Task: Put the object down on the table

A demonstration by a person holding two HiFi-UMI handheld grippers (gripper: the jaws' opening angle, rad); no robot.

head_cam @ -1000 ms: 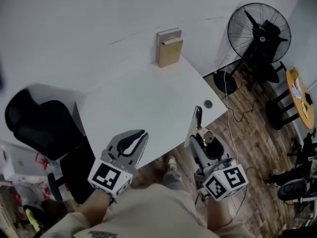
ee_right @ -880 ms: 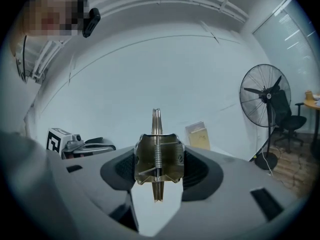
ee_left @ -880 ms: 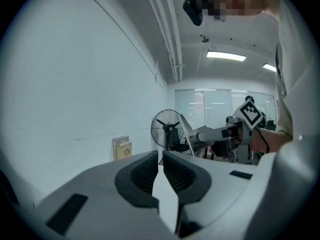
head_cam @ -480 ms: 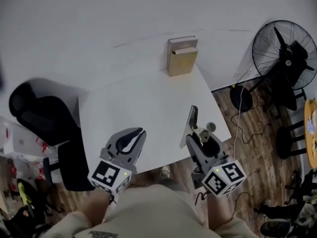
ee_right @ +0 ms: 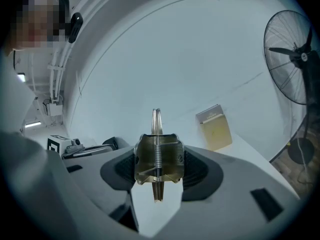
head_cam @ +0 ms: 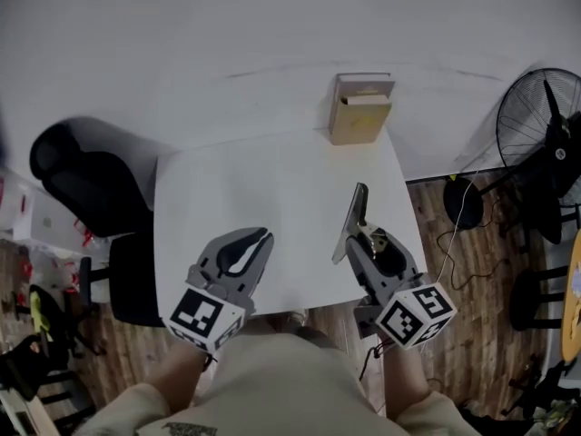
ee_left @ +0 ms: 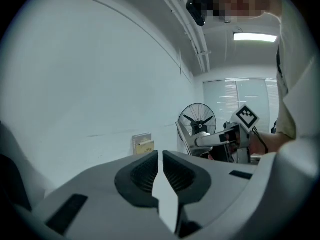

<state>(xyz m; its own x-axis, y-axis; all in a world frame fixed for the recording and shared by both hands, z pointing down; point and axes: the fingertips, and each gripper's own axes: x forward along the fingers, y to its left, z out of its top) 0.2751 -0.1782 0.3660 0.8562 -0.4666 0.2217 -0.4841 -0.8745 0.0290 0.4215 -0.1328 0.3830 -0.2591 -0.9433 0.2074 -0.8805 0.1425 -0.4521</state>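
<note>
My right gripper (head_cam: pixel 368 241) is shut on a brass-coloured metal tool (head_cam: pixel 374 243) with a coil spring. The tool's long thin blade (head_cam: pixel 354 218) stands up over the white table (head_cam: pixel 272 184) near its right front part. In the right gripper view the tool (ee_right: pixel 157 165) fills the space between the jaws of the right gripper (ee_right: pixel 158 154), and its blade (ee_right: pixel 156 119) points away from me. My left gripper (head_cam: pixel 257 241) hangs over the table's front edge with nothing in it. Seen in the left gripper view, the left gripper (ee_left: pixel 160 155) has its pads all but touching.
A tan book-like box (head_cam: pixel 360 109) stands at the table's far edge against the white wall, also seen as the box (ee_right: pixel 215 128). A black office chair (head_cam: pixel 86 189) is left of the table. A standing fan (head_cam: pixel 545 143) and cables sit on the wooden floor at the right.
Both grippers have swung across toward the table and now sit squarely over its front edge. The right gripper's hold on the metal tool is unchanged, and the left stays shut.
</note>
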